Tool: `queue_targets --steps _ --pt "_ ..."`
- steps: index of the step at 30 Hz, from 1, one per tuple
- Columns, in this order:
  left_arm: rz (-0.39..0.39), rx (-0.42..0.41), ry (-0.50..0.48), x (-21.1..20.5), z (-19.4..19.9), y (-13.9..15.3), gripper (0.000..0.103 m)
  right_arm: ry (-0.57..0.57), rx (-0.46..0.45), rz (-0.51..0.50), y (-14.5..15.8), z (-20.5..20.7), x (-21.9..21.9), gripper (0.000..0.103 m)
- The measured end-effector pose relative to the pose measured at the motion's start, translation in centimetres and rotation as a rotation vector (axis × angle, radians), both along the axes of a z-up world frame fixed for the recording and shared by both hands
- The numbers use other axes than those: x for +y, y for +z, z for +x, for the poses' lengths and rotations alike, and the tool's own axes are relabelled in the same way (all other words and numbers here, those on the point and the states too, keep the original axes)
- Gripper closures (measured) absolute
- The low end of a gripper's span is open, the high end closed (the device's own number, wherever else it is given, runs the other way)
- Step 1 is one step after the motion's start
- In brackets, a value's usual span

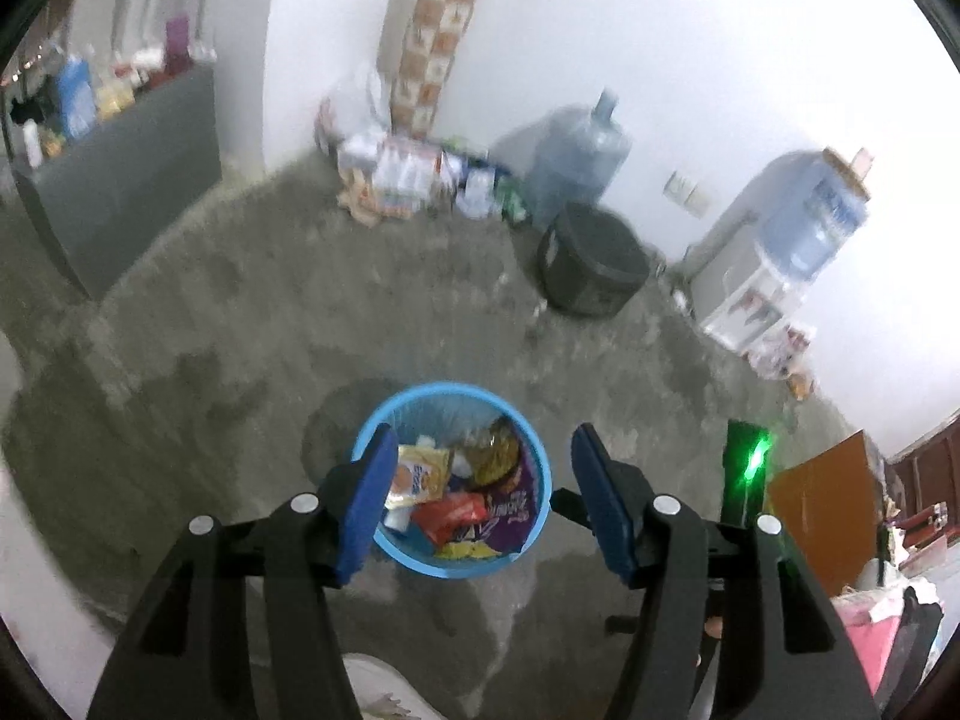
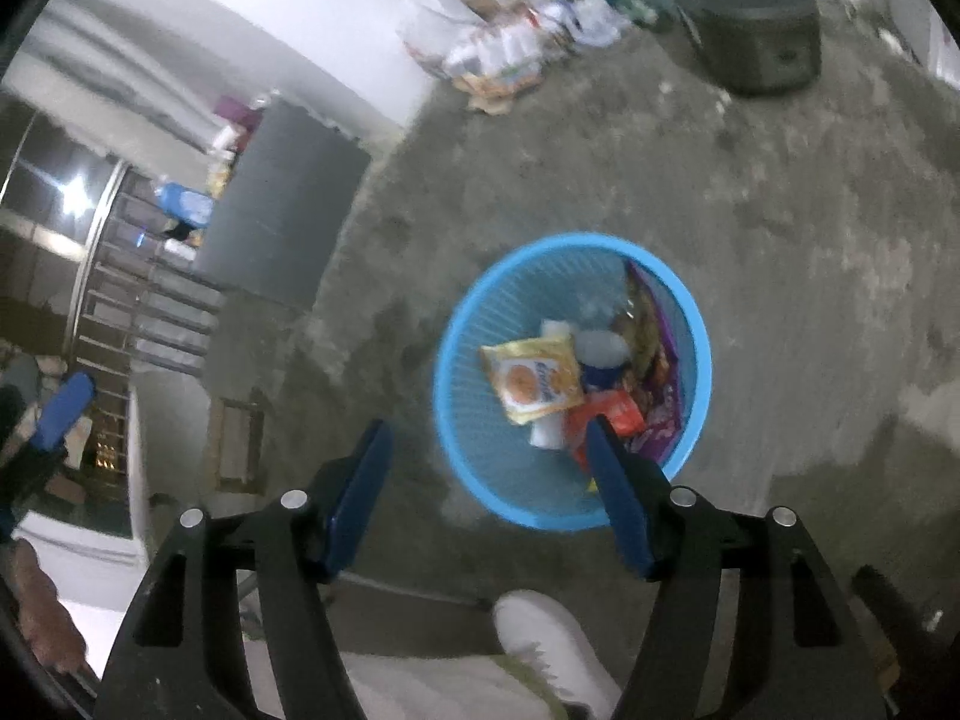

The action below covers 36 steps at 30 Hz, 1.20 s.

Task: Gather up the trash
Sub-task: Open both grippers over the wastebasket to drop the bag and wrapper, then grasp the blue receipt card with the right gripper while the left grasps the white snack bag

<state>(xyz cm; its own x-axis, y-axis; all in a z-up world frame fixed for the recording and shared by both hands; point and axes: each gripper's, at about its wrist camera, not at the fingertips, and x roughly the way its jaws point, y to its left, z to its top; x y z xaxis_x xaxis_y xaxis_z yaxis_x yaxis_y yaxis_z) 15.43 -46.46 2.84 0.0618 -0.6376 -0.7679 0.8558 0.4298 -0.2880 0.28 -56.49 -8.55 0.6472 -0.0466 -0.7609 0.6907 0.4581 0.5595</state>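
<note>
Here, in the left wrist view, the left gripper (image 1: pixel 483 498) hangs above a blue basket (image 1: pixel 540 468) that stands on the grey concrete floor (image 1: pixel 240 324), its blue pads spread apart with nothing between them. The basket shows in the gap between the fingers and holds wrappers: a yellow packet (image 1: pixel 417 476), a red wrapper (image 1: pixel 450 516) and a purple bag (image 1: pixel 510 510) leaning against the right wall. Farther back a dark round bin (image 1: pixel 591 258) sits near a blue water jug (image 1: pixel 579 159), and a water dispenser (image 1: pixel 774 252) stands by the white wall. A heap of packets (image 1: pixel 408 174) lies at the foot of a tall patterned carton (image 1: pixel 441 36). In the right wrist view, the right gripper (image 2: pixel 489 492) also has its jaws standing wide and empty; its right pad overlaps the near rim of the same blue basket (image 2: pixel 468 420), which lies slightly right of centre. Inside, the yellow packet (image 2: pixel 531 381) lies on top, with the red wrapper (image 2: pixel 612 414) beside it and the purple bag (image 2: pixel 657 348) along the right side. A white shoe (image 2: pixel 552 648) shows at the lower edge, and one blue pad of the left gripper (image 2: pixel 63 405) is in view at the far left.
</note>
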Motion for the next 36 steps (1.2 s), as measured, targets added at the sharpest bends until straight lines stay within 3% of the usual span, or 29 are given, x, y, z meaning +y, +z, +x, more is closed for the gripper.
queue_targets --steps 4,8,14,22,27,32,36 --pt "-0.077 -0.080 0.052 7.3 -0.6 6.6 0.037 0.074 -0.068 -0.085 4.6 0.6 3.3 0.038" --pt "-0.104 -0.175 0.141 15.5 -1.4 11.3 0.035 0.200 -0.148 -0.150 8.8 1.6 7.9 0.037" --pt "-0.134 -0.247 0.293 28.0 -3.8 14.2 0.034 0.416 -0.217 -0.150 12.1 4.2 15.1 0.036" --pt "-0.155 -0.257 0.455 41.4 -8.7 11.7 0.034 0.644 -0.216 -0.159 13.6 6.5 22.6 0.036" --pt "-0.137 -0.270 0.549 47.0 -11.4 9.6 0.034 0.774 -0.177 -0.174 13.9 7.9 26.7 0.031" --pt "-0.144 -0.239 0.623 51.0 -12.8 6.5 0.034 0.870 -0.118 -0.194 13.0 9.7 31.0 0.028" --pt "-0.089 -0.244 0.672 51.7 -12.2 3.6 0.034 0.919 -0.061 -0.227 12.3 10.9 34.0 0.026"
